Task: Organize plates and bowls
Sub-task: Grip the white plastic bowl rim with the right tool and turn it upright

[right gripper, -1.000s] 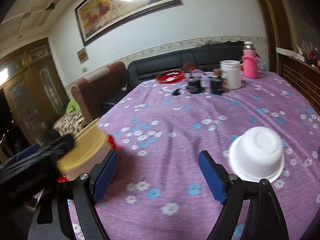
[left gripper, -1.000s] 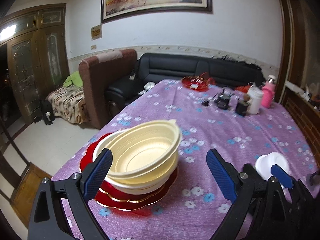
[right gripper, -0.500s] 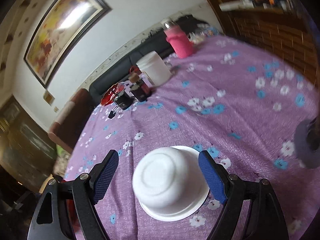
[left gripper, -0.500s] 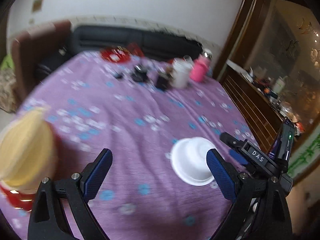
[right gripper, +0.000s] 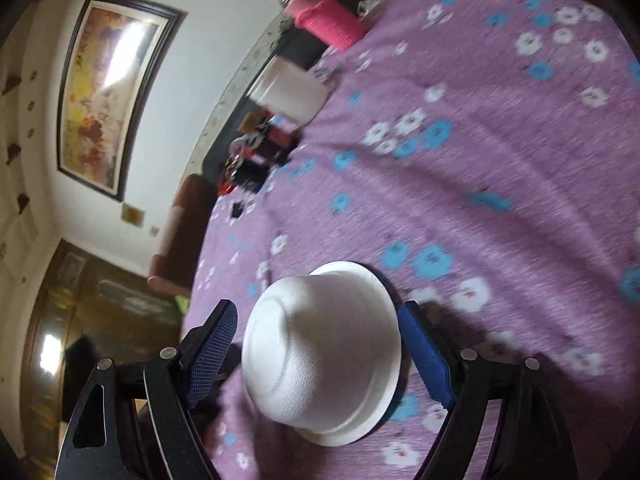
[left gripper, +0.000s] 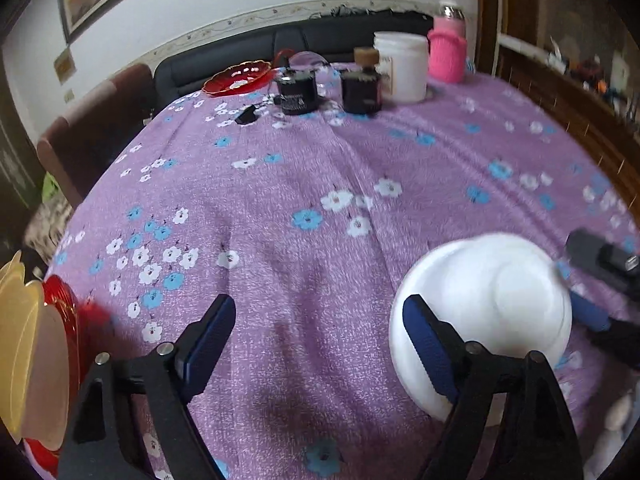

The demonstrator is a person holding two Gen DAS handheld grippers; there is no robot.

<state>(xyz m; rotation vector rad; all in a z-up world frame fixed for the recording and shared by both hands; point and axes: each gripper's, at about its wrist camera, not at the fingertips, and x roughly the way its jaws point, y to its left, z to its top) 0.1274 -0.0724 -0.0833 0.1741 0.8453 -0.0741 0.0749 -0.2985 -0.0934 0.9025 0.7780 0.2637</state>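
Note:
A white bowl (right gripper: 324,348) lies upside down on the purple flowered tablecloth (right gripper: 480,160). My right gripper (right gripper: 318,344) is open and straddles it, one blue pad on each side, apart from its wall. The bowl also shows in the left wrist view (left gripper: 492,316) at lower right, with the right gripper's tip (left gripper: 600,264) beside it. My left gripper (left gripper: 316,340) is open and empty over bare cloth. A stack of yellow bowls (left gripper: 28,352) on red plates (left gripper: 64,308) sits at the far left edge.
At the table's far side stand a red dish (left gripper: 240,78), two dark jars (left gripper: 298,92), a white tub (left gripper: 402,66) and a pink bottle (left gripper: 448,50). A small black object (left gripper: 246,114) lies near them. A sofa and armchair stand beyond the table.
Both grippers swung right, away from the yellow bowl stack. The right gripper tilted and closed in until the white bowl sits between its open fingers.

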